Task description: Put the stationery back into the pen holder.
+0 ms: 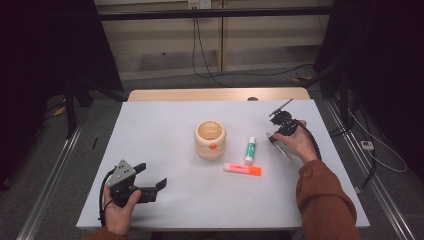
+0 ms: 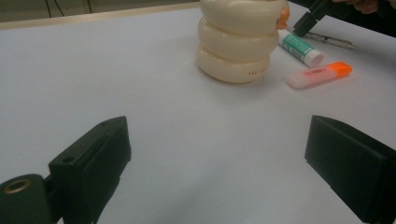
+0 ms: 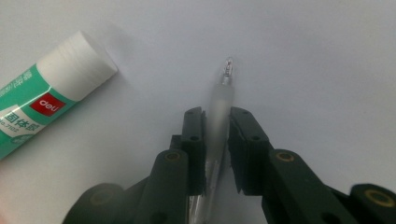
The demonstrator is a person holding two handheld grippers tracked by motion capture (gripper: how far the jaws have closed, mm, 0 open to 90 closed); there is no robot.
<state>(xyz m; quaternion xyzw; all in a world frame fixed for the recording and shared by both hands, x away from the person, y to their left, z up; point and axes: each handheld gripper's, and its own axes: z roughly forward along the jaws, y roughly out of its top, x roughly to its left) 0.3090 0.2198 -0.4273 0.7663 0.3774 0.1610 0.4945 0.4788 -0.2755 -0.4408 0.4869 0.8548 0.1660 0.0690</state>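
A clear pen (image 3: 221, 95) lies on the white table (image 1: 160, 150) at the right, tip pointing away in the right gripper view. My right gripper (image 3: 217, 122) has both pads against its barrel, and it shows in the high view as well (image 1: 274, 136), tilted down onto the pen (image 1: 283, 151). A green and white glue stick (image 1: 250, 150) lies just left of it (image 3: 51, 98). Near the front left my left gripper (image 1: 152, 175) rests in a hand, open, with bare table between its fingers (image 2: 219, 140).
A cream ringed cup (image 1: 210, 140) stands mid-table, also seen ahead in the left gripper view (image 2: 236, 42). An orange and pink highlighter (image 1: 242, 170) lies in front of the glue stick. Cables trail from both grippers. Metal rails run along both table sides.
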